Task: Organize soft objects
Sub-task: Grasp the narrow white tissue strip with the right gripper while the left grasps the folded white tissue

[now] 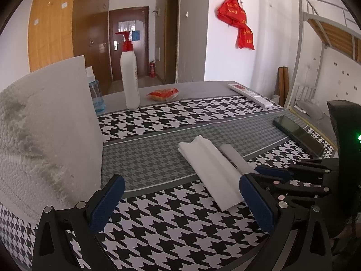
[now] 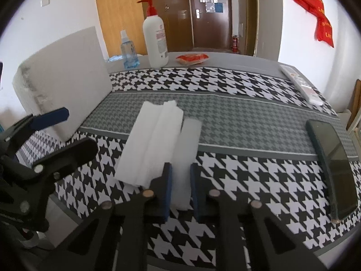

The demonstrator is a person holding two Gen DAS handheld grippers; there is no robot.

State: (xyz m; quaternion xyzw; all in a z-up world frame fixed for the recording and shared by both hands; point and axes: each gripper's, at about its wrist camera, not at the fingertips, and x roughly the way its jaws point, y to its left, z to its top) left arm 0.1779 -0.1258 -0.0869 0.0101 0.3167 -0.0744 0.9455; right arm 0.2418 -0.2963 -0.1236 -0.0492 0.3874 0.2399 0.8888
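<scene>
Two soft white pieces lie on the surface point(image 2: 225, 117): left gripper point(image 1: 180, 201) hovers, jaws wide and empty, near the folded tissue point(image 2: 149, 142); right gripper point(image 2: 180, 192) has its jaws pinching the foam strip point(image 2: 185, 158)'s near end. Lifting by that end may let the strip sag and drag the touching tissue.

Left gripper point(image 1: 180, 201) open above tablecloth point(image 1: 180, 225); folded white foam point(image 1: 212, 171) between fingers.

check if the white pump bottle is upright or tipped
Upright. The white pump bottle stands on its base on the table, its red pump pointing up, beside the blue spray bottle.
</scene>
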